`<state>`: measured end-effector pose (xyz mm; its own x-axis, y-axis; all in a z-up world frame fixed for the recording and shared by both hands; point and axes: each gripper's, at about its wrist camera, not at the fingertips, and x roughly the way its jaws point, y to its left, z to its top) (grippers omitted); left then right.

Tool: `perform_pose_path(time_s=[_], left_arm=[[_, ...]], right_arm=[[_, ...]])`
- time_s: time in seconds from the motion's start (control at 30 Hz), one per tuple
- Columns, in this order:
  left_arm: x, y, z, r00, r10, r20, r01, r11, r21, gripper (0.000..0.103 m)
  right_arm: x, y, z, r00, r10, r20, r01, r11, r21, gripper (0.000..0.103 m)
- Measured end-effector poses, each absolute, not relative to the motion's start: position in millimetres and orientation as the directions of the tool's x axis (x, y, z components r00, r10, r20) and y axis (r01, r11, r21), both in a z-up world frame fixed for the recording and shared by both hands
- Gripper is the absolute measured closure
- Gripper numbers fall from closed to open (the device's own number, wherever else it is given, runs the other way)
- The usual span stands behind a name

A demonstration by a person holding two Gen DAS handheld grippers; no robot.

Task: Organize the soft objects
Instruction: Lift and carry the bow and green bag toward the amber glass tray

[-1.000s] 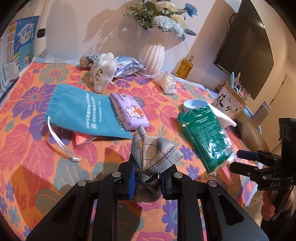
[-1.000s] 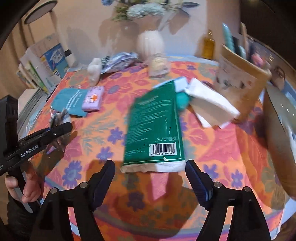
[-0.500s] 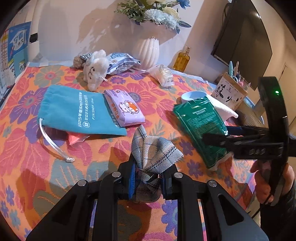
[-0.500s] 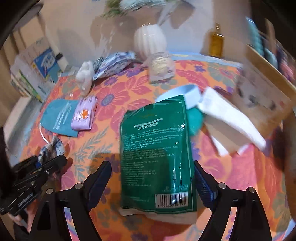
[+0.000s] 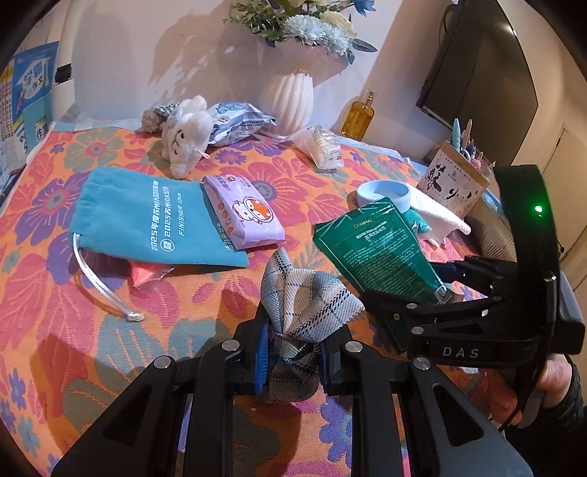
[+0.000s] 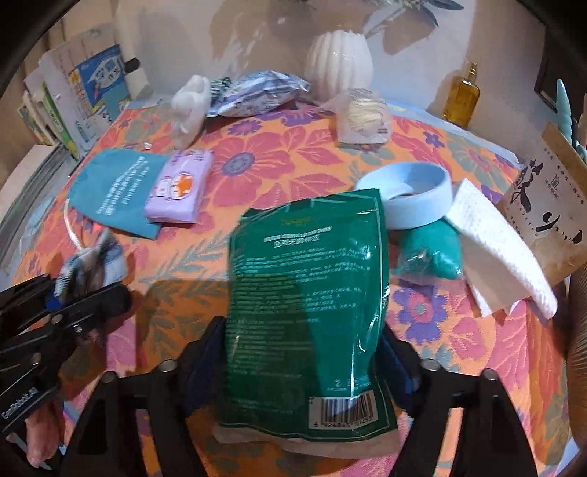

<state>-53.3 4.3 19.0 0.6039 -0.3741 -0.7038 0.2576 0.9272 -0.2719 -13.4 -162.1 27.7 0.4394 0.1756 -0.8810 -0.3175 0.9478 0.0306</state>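
Black right gripper (image 5: 433,290) marked "DAS", green light, silver screws, blue-padded jaws.

pale wall (image 5: 154,55) behind a floral-clothed table (image 5: 47,293), dark screen (image 5: 488,73) at right.

**Fixtures around the flowered table**

A flowered orange tablecloth (image 5: 91,330) covers the surface. At upper centre of the left wrist view stands a white ribbed vase (image 5: 290,101) with white and blue flowers (image 5: 304,25). Just right of it, against the wall, is an amber glass bottle (image 5: 361,115). A dark screen (image 5: 484,77) hangs at upper right, and below it a box with brush lettering (image 5: 453,179) holds pens. Books (image 5: 25,99) line the left edge.
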Motion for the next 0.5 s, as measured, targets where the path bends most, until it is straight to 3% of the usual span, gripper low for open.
perform_pose_path(time_s=[0.03,0.1,0.17,0.5], left_arm=[[-53,4,19,0.604,-0.374,-0.704,0.257,0.927,-0.272,0.085],[-53,4,19,0.604,-0.370,-0.705,0.252,0.929,-0.272,0.085],[-53,4,20,0.608,-0.359,-0.708,0.243,0.933,-0.265,0.085],[-34,-18,90,0.689,-0.320,-0.650,0.277,0.945,-0.172,0.085]], right_arm=[[-15,-161,28,0.443,0.176,-0.879,-0.319,0.947,0.029,0.041],[-19,-156,32,0.457,0.161,-0.875,-0.331,0.944,0.001,0.060],[-23,-149,35,0.463,0.157,-0.872,-0.346,0.938,-0.015,0.065],[-14,-170,100,0.601,0.207,-0.772,-0.289,0.957,0.031,0.067]])
